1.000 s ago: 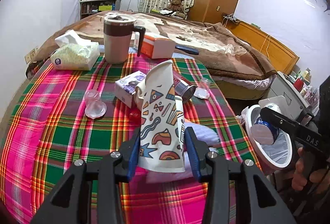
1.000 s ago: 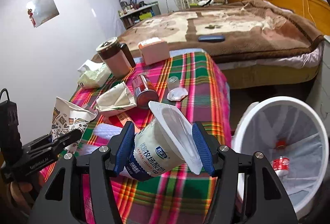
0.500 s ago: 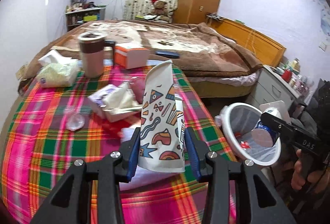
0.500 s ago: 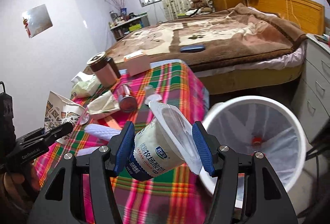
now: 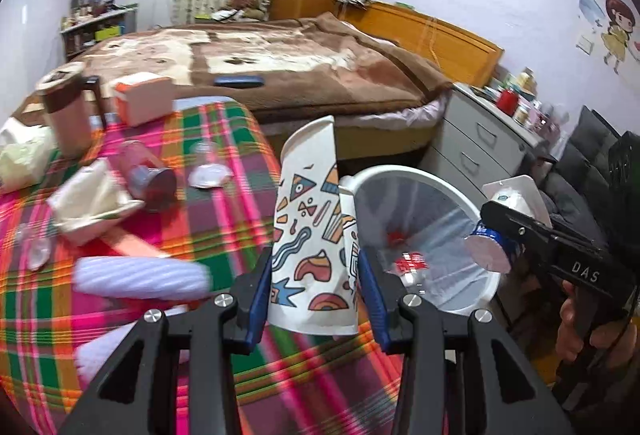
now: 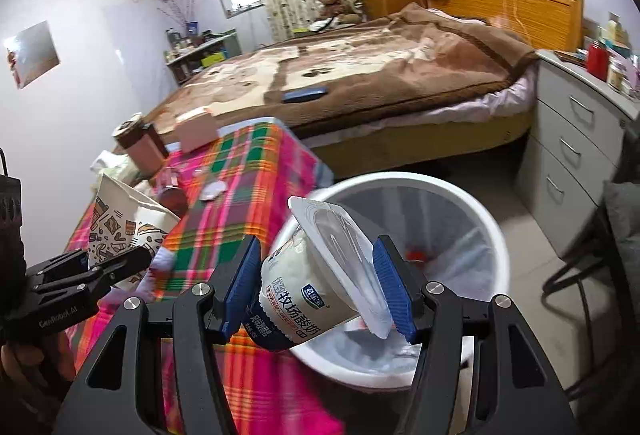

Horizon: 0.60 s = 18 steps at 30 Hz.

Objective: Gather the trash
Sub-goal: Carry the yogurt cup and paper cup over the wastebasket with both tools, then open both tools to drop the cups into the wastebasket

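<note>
My left gripper (image 5: pixel 316 293) is shut on a flattened white paper cup (image 5: pixel 310 235) printed with coloured shapes, held upright over the table's right edge, beside the white bin (image 5: pixel 424 243). My right gripper (image 6: pixel 320 291) is shut on a white yogurt tub (image 6: pixel 316 279) with a blue base, tilted, its lid side toward the bin (image 6: pixel 440 219). The tub hangs over the bin's near rim. In the left wrist view the right gripper (image 5: pixel 508 231) holds the tub (image 5: pixel 496 231) at the bin's right side. A red scrap lies inside the bin's liner.
The plaid-covered table (image 5: pixel 200 235) carries a tipped red can (image 5: pixel 148 175), a crumpled paper box (image 5: pixel 88 203), a clear lid (image 5: pixel 210 175), a white roll (image 5: pixel 140 279), a brown mug (image 5: pixel 66 111) and an orange box (image 5: pixel 144 103). A bed (image 6: pixel 360 75) and grey drawers (image 6: pixel 580 147) stand beyond the bin.
Both grippers have swung right, from over the table toward the bin. The bin now fills more of both views. Each grip is unchanged.
</note>
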Tool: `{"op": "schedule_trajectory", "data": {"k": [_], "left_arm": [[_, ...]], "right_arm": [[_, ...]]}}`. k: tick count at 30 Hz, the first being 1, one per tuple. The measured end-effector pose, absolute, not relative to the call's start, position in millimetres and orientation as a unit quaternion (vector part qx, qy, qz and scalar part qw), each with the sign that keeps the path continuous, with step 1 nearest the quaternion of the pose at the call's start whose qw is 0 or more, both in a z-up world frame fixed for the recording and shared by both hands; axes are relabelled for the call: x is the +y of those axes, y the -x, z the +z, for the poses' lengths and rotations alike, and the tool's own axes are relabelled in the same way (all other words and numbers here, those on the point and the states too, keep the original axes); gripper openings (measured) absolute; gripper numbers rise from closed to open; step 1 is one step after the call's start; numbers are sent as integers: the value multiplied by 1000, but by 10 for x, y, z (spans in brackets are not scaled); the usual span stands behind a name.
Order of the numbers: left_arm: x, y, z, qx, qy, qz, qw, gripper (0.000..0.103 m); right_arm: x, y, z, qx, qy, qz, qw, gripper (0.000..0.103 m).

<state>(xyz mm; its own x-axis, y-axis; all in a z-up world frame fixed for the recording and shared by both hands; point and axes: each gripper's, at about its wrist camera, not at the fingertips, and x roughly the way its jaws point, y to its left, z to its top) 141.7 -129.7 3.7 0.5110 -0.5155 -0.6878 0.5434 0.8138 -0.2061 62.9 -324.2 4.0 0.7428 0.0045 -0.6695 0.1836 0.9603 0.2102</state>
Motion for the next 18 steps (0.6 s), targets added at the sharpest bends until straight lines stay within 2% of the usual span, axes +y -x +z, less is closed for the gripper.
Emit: {"op": "schedule_trajectory", "data": {"k": [18], "left_arm": [[-2279, -1433, -248, 428, -70, -359, 827, 44]], "right_arm": [[-3812, -732, -263, 416, -127, -86, 896, 60]]}}
